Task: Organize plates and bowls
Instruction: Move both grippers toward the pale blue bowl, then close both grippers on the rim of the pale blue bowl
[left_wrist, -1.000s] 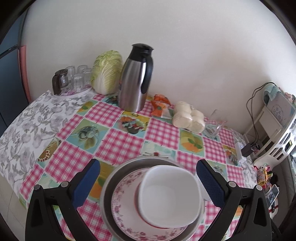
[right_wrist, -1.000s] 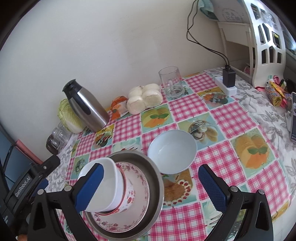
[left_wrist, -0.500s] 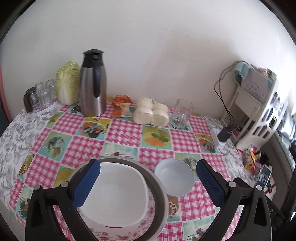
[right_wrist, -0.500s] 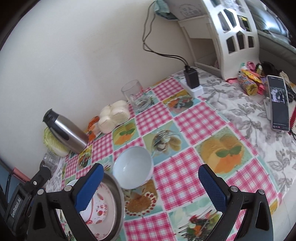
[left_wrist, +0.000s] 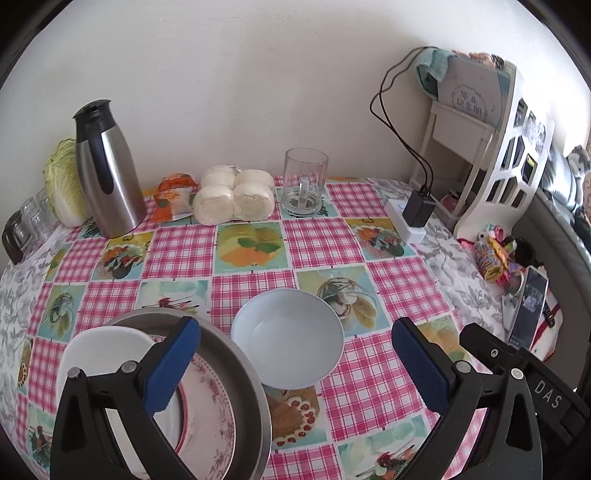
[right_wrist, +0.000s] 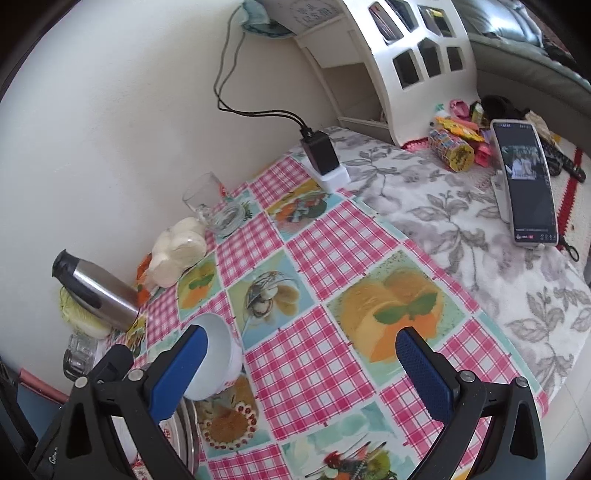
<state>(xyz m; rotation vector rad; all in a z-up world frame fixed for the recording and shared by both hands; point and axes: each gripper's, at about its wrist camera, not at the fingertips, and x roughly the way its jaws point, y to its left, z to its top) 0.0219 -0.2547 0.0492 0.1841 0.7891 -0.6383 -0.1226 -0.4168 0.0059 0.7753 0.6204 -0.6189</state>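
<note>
A pale blue bowl (left_wrist: 288, 349) sits on the checked tablecloth, centred between my open left gripper's (left_wrist: 295, 365) blue pads. Left of it a steel plate (left_wrist: 240, 365) holds a floral plate (left_wrist: 210, 402) and a white square bowl (left_wrist: 99, 350), partly behind my left finger. In the right wrist view the blue bowl (right_wrist: 219, 354) lies by my left pad; my right gripper (right_wrist: 303, 373) is open and empty over bare cloth. The steel plate's rim (right_wrist: 186, 424) shows at the bottom left.
At the back stand a steel thermos (left_wrist: 105, 170), cabbage (left_wrist: 62, 184), bagged buns (left_wrist: 234, 199), an orange packet (left_wrist: 173, 195) and a glass mug (left_wrist: 304, 181). A power strip with charger (left_wrist: 413, 214), white shelf (left_wrist: 495, 147), snacks and a phone (right_wrist: 524, 181) are to the right.
Both views have swung right. The stacked plates slid to the left in each frame, and the blue bowl has come between the left gripper's pads. The right view now faces the table's right side.
</note>
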